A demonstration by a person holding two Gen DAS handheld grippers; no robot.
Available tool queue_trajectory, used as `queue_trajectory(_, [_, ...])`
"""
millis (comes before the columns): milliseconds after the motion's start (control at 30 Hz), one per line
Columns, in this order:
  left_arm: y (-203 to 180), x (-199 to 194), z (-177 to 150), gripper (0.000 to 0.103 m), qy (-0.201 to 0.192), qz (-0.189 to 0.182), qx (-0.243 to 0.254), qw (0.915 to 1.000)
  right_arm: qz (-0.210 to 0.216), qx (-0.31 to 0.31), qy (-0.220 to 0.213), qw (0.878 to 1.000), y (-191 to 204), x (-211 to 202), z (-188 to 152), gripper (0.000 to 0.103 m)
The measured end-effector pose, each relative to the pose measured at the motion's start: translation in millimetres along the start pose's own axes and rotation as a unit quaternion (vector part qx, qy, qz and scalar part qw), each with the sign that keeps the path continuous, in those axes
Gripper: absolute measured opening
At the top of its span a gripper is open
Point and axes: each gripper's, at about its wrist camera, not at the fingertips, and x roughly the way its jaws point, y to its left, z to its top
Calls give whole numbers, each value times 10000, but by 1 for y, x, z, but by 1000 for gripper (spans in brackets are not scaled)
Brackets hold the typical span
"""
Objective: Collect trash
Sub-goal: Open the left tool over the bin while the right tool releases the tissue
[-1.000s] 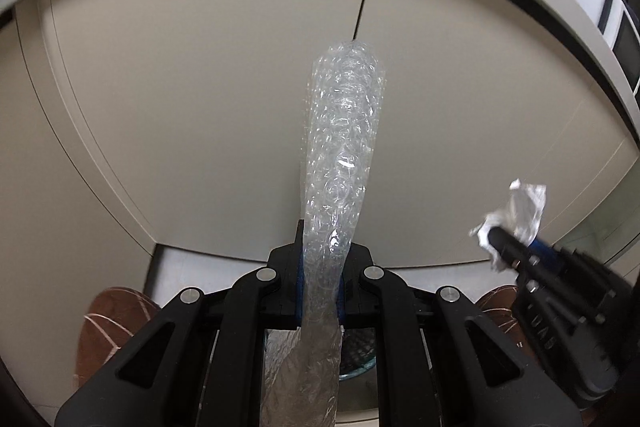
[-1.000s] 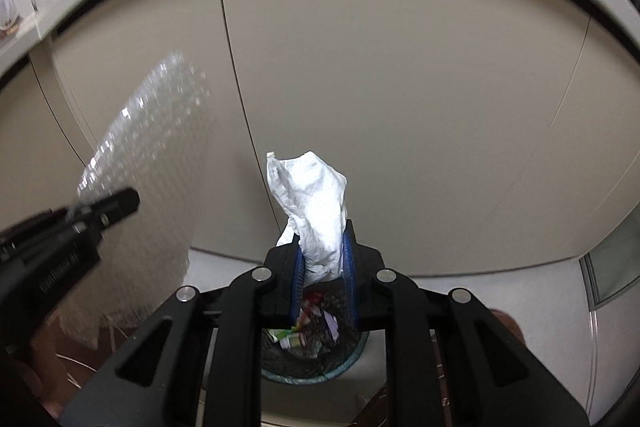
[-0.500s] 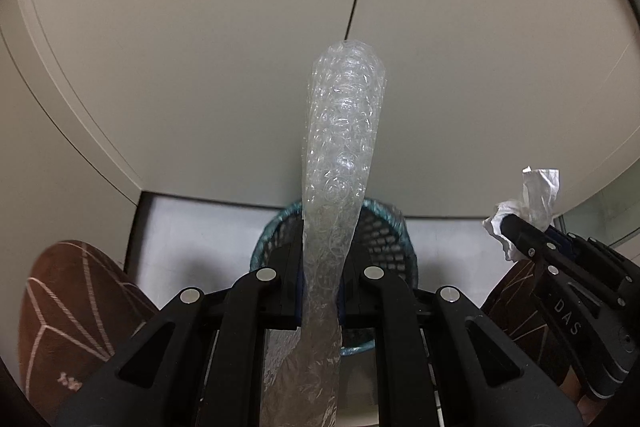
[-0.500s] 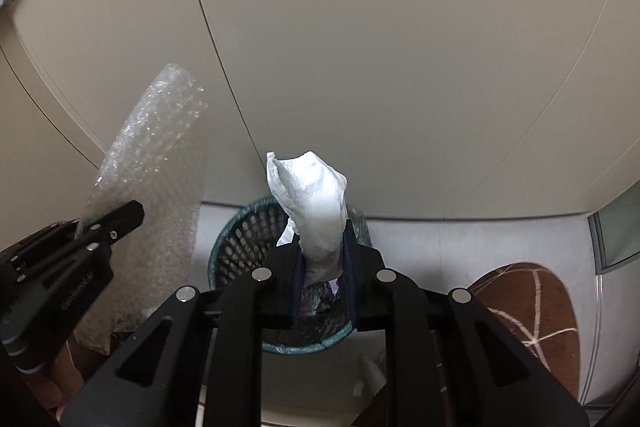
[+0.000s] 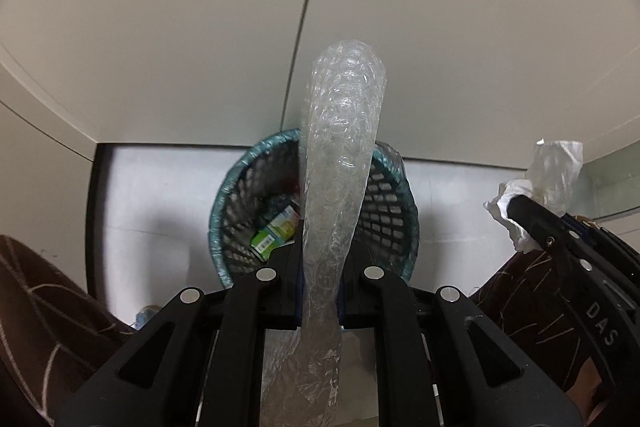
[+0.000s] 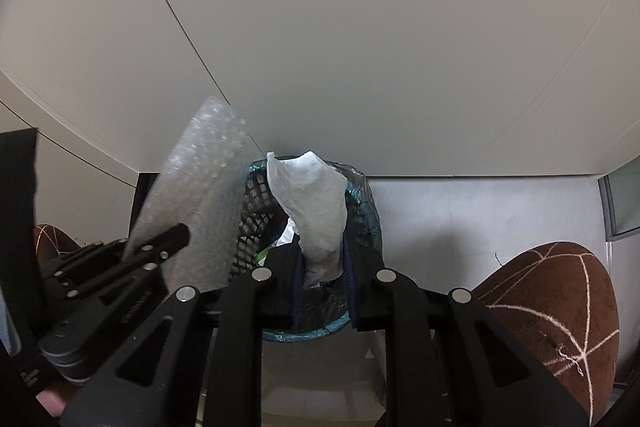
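Both grippers tilted down over the wastebasket (image 5: 224, 203), left gripper (image 5: 318, 291) fingers clamped on bubble wrap (image 5: 340, 163), right gripper (image 6: 322, 267) fingers on crumpled tissue (image 6: 312, 203).

Basket (image 5: 228, 187) mouth open below; cabinet doors (image 5: 160, 27) close behind

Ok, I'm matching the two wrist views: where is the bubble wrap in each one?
Left wrist: bubble wrap stands centre frame, clamped in the left gripper.
Right wrist: bubble wrap is at left, beside the crumpled tissue.
Shared landmark: the teal mesh bin below both.
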Motion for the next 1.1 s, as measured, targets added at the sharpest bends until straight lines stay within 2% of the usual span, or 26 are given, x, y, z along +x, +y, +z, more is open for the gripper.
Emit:
queue_trajectory(167, [1, 9, -2, 15, 40, -131, 184, 9997, 45, 79, 0, 10000, -5, 0, 1, 16])
queue_trajectory(233, [-4, 9, -4, 16, -25, -76, 281, 9996, 73, 112, -17, 9999, -9, 2, -2, 16])
queue_trajectory(333, [-11, 7, -6, 22, -70, -79, 381, 9992, 102, 139, -39, 9998, -12, 0, -7, 16])
queue_trajectory(400, [-14, 6, -7, 31, -57, -126, 398, 9991, 130, 182, -66, 9997, -14, -1, -9, 16])
queue_trajectory(567, [-10, 4, -6, 44, -58, -135, 299, 9994, 187, 256, -95, 9995, -21, 0, -13, 16])
queue_trajectory(667, [-6, -1, -4, 57, -149, -97, 235, 9996, 218, 260, -103, 9994, -24, 3, -15, 16])
queue_trajectory(767, [-2, -8, -1, 64, -258, -30, 225, 9994, 302, 230, -86, 9992, -26, 2, -14, 16])
queue_trajectory(1000, [17, -31, 6, 86, -633, 329, 244, 9972, 453, -237, -71, 9987, -12, 8, -6, 17])
queue_trajectory(1100, [22, -38, 9, 94, -669, 417, 174, 9967, 482, -469, -47, 9977, -2, 14, -2, 17])
